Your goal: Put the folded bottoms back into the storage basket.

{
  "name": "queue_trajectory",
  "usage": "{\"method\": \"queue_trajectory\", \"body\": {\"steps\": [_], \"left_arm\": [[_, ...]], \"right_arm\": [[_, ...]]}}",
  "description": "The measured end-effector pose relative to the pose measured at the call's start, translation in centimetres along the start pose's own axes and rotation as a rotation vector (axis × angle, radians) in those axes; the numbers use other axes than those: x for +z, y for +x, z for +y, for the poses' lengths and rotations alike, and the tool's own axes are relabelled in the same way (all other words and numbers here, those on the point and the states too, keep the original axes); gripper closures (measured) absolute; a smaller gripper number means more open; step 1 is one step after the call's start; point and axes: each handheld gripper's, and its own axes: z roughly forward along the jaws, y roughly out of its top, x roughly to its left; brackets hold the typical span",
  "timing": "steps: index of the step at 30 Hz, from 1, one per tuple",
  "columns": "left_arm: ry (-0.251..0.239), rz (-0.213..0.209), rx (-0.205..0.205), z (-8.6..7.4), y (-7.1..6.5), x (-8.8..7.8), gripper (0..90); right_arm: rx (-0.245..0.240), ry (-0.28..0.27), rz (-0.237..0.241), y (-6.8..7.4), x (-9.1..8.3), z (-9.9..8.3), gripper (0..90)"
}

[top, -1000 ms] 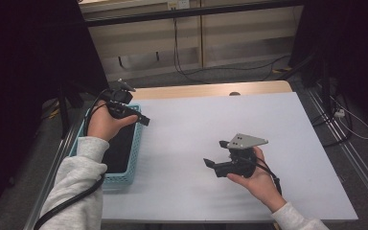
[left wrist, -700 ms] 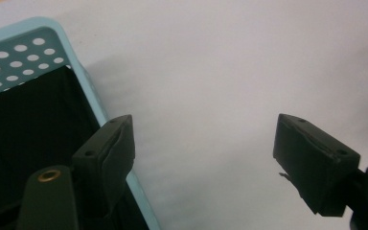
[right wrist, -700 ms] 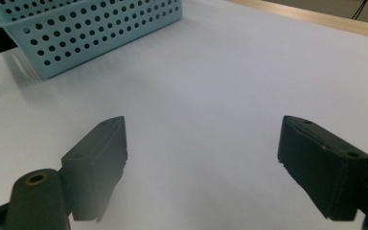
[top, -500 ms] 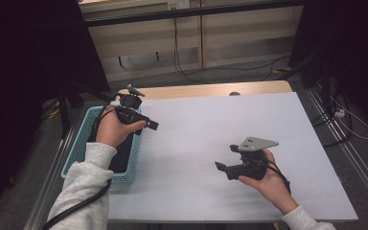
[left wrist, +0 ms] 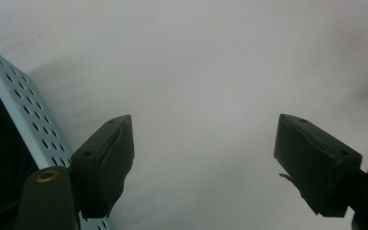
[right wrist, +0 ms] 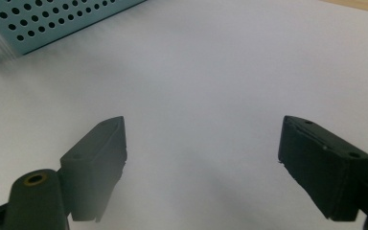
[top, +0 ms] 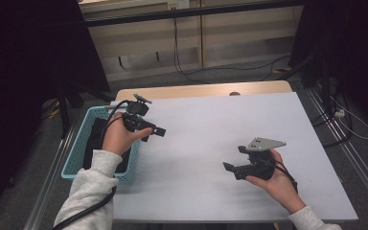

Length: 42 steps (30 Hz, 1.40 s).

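Left of centre in the high view, the left gripper (top: 154, 130) hovers just beside the turquoise perforated basket (top: 79, 154) at the white bench's (top: 206, 124) left edge, fingers (left wrist: 106, 158) apart with nothing between them. Lower right, the right gripper (top: 230, 167) sits low over bare bench, its fingers (right wrist: 96, 163) likewise spread and empty.

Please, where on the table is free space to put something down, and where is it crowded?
The white table is bare between the left gripper and the right gripper, and along its far edge and right side. Crowded: the left edge, where the blue basket with dark contents sits.
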Motion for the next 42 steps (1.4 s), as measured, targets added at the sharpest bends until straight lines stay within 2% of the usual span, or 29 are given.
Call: {"method": "queue_trajectory", "body": {"steps": [5, 22, 29, 41, 42], "left_arm": [[-0.008, -0.015, 0.011, -0.6, -0.3, 0.2, 21.4], [-0.041, -0.083, 0.01, -2.5, -1.2, 1.3, 20.7], [-0.049, -0.11, 0.041, -3.4, -2.0, 1.7, 19.3], [-0.073, -0.142, 0.048, -4.8, -2.6, 2.3, 17.8], [-0.071, -0.142, 0.059, -5.0, -2.6, 2.4, 17.4]], "right_arm": [[0.006, 0.004, -0.008, -0.5, -0.4, -0.3, 16.1], [0.003, 0.034, -0.021, -1.5, -1.7, -1.5, 16.0], [0.006, 0.038, -0.02, -1.7, -2.2, -1.8, 15.8], [0.007, 0.042, -0.024, -2.0, -2.9, -2.4, 15.5], [0.008, 0.042, -0.024, -2.1, -2.9, -2.4, 15.5]]}}
